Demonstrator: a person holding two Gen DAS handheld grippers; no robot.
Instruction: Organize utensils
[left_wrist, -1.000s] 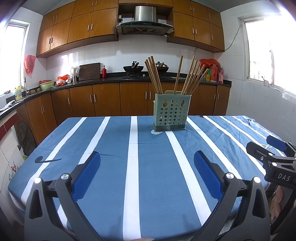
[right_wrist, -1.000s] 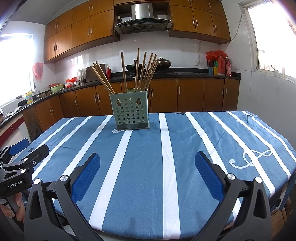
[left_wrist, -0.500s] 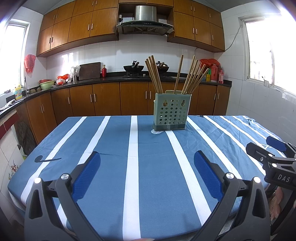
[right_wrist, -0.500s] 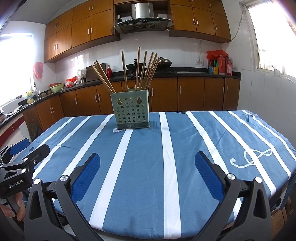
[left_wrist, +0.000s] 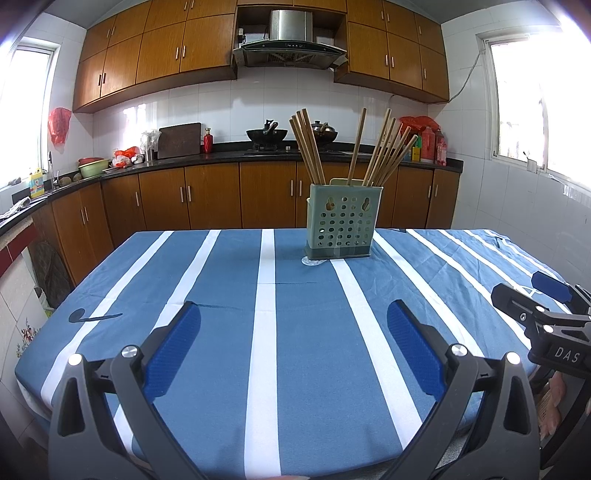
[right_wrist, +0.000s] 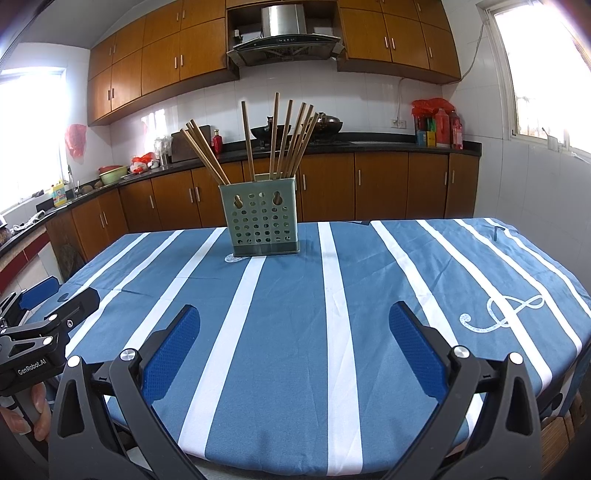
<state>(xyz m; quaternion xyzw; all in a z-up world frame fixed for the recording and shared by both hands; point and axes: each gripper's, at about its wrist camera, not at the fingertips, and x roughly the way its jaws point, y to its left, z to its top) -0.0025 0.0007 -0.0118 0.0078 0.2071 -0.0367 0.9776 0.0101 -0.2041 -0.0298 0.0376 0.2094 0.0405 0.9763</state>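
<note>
I hold both grippers at the near edge of the tabletop (left_wrist: 221, 302), low over the blue striped cloth. My left gripper (left_wrist: 293, 325) has its jaws spread wide and carries nothing. My right gripper (right_wrist: 295, 325) is also wide and carries nothing. Between them and the middle of the tabletop the cloth is bare, so I have free room to move forward, and nothing lies near the side edges that I could knock.

Farther, around the centre and toward the far edge, stands the green perforated utensil holder (right_wrist: 263, 221), upright. The wooden chopsticks (right_wrist: 275, 142) are all inside it, leaning in two groups to left and right. I see no loose utensil on the cloth, so I judge the sorting is done or nearly done. What remains, maybe, is only tidying the chopsticks.
</note>
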